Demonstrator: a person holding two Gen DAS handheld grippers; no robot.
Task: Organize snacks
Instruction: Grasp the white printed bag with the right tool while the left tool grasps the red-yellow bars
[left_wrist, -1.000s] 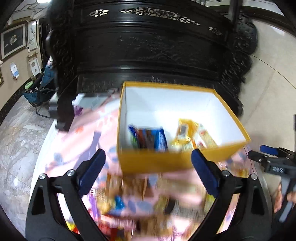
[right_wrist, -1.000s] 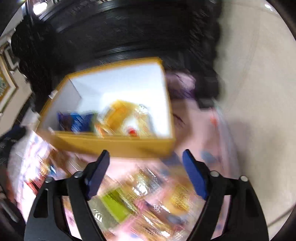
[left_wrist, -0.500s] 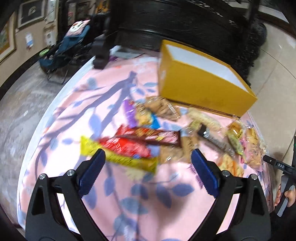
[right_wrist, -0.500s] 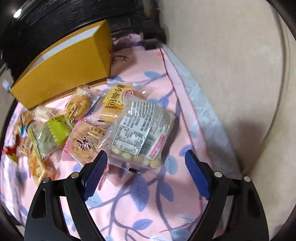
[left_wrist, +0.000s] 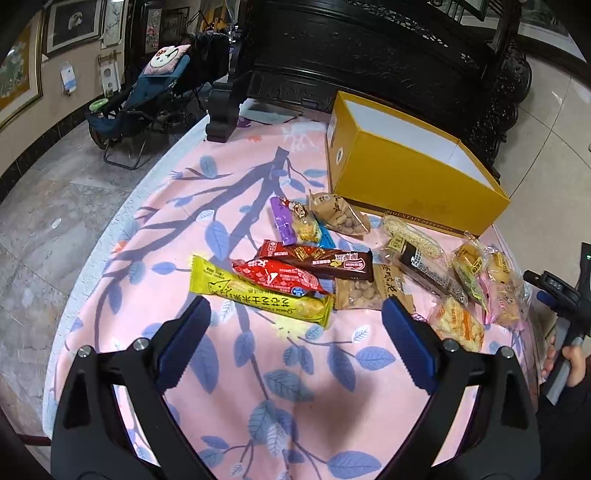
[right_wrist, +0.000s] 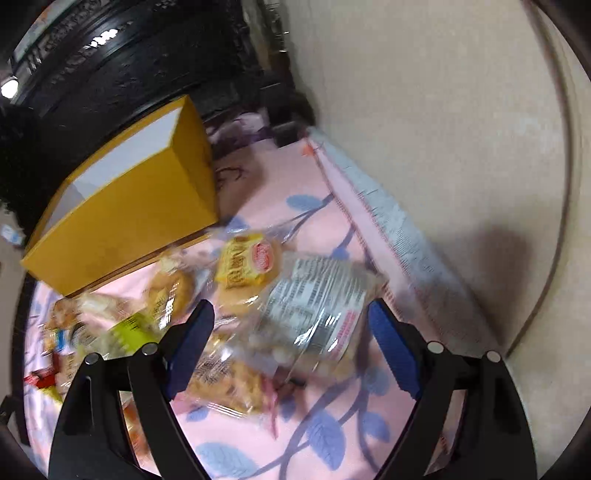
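Here, both your grippers hang with jaws spread over the snacks, gripping nothing
Your left gripper (left_wrist: 295, 332) hovers just short of the yellow bar (left_wrist: 258, 295), with the red packet (left_wrist: 280, 275) and brown bar (left_wrist: 317, 258) behind it mid-cloth; your right gripper (right_wrist: 291, 332) straddles the clear printed bag (right_wrist: 314, 310) near the cloth's right edge; the yellow box (left_wrist: 413, 177) stands open at the far right corner of the pink tablecloth (left_wrist: 295, 387)

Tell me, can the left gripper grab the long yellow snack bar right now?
Probably yes. The left gripper is open and empty, and the yellow snack bar lies flat on the pink cloth just ahead of its fingertips, with only the red packet overlapping its far edge.
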